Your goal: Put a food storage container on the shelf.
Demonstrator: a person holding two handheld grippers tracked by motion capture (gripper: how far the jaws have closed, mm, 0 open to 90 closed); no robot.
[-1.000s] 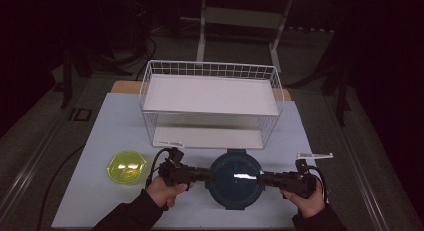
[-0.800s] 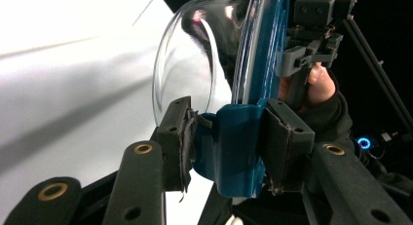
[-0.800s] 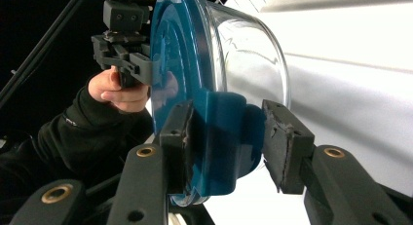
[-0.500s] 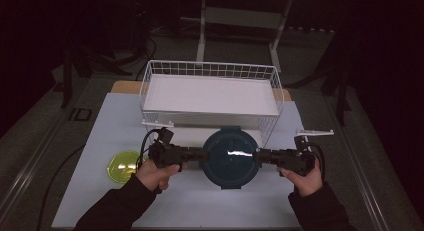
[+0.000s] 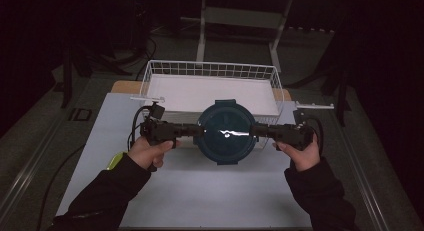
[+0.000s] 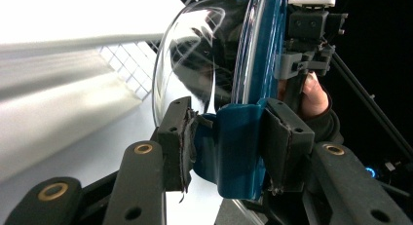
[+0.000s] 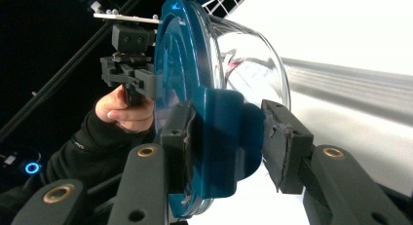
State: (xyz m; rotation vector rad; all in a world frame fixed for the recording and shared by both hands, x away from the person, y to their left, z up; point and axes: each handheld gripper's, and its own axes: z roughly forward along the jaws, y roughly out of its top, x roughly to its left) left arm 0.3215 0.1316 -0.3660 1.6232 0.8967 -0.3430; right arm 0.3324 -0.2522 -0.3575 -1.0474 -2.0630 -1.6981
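Note:
A round glass container with a dark teal lid (image 5: 227, 132) hangs in the air just in front of the white wire basket (image 5: 210, 68), held from both sides. My left gripper (image 5: 196, 132) is shut on the teal latch tab on its left side, and my right gripper (image 5: 257, 131) is shut on the opposite tab. In the left gripper view the left gripper (image 6: 229, 137) clamps the teal tab (image 6: 238, 152) under the clear bowl wall (image 6: 195, 64). In the right gripper view the right gripper (image 7: 226, 132) has the other tab (image 7: 224, 142) between its pads, with the lid (image 7: 180, 54) to the left.
The wire basket stands at the back of the white table mat (image 5: 200, 191) with a white sheet inside. A sliver of a yellow-green object (image 5: 116, 160) shows beside the left sleeve. The dark floor surrounds the table.
Both grippers have lifted the container off the mat and carried it away from the person, toward the basket's front wall. The left forearm now covers most of the yellow-green object.

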